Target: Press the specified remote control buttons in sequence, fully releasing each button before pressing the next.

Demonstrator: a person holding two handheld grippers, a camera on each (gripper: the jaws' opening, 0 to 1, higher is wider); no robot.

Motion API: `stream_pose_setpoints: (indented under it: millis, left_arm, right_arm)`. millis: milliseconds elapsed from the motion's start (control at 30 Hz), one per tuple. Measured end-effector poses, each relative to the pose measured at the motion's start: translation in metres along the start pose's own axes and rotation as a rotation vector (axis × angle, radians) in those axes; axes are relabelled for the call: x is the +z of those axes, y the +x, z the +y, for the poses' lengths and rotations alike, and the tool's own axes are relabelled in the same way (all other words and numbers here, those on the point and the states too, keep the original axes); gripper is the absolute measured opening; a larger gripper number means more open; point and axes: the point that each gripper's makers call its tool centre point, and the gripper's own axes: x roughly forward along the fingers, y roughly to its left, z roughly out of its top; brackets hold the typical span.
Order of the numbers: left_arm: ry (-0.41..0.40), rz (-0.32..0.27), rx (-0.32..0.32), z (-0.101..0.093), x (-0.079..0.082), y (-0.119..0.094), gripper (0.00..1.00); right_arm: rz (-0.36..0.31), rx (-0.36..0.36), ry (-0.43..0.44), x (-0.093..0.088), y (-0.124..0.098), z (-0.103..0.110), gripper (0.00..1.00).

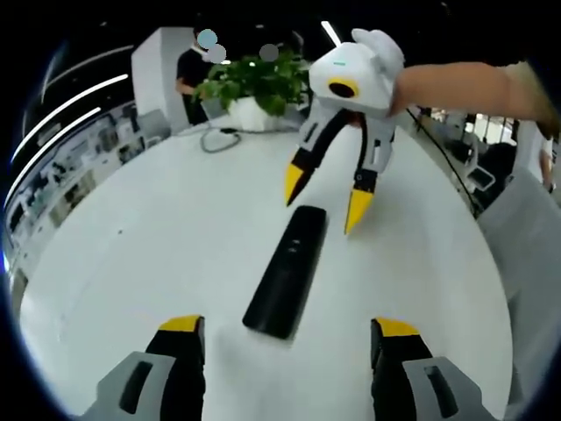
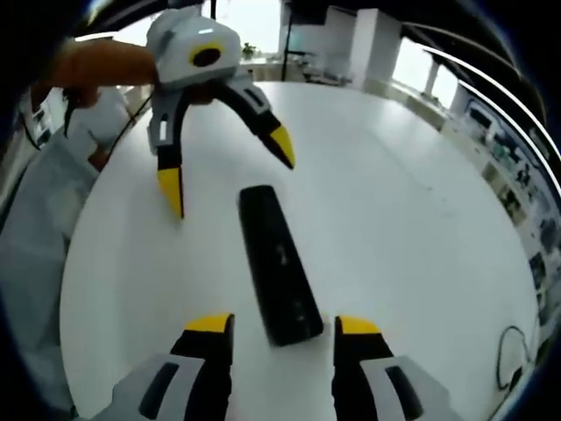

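two grippers: left gripper apart, right gripper apart | one remote | one table

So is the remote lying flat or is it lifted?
Flat. The remote lies on the white table, and both the left gripper and right gripper are open and clear of it.

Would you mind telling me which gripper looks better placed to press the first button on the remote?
Probably the right gripper: its open yellow tips hang just above the far end of the black remote control on the white table. The left gripper is also open but hangs farther off.
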Motion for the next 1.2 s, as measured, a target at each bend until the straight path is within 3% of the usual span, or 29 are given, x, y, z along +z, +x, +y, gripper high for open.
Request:
stream_pose_setpoints:
  millis: [467,833,1200]
  left_arm:
    - [0.008,0.029,-0.023,0.003,-0.004,0.006,0.7]
    - [0.026,0.036,-0.034,0.005,-0.007,0.01,0.57]
    - [0.028,0.064,-0.065,-0.005,-0.012,0.01,0.47]
  right_arm:
    - [0.036,0.024,0.004,-0.007,0.007,-0.001,0.37]
    - [0.039,0.041,-0.01,-0.002,0.012,0.003,0.34]
    - [0.048,0.045,0.001,0.002,0.015,0.008,0.3]
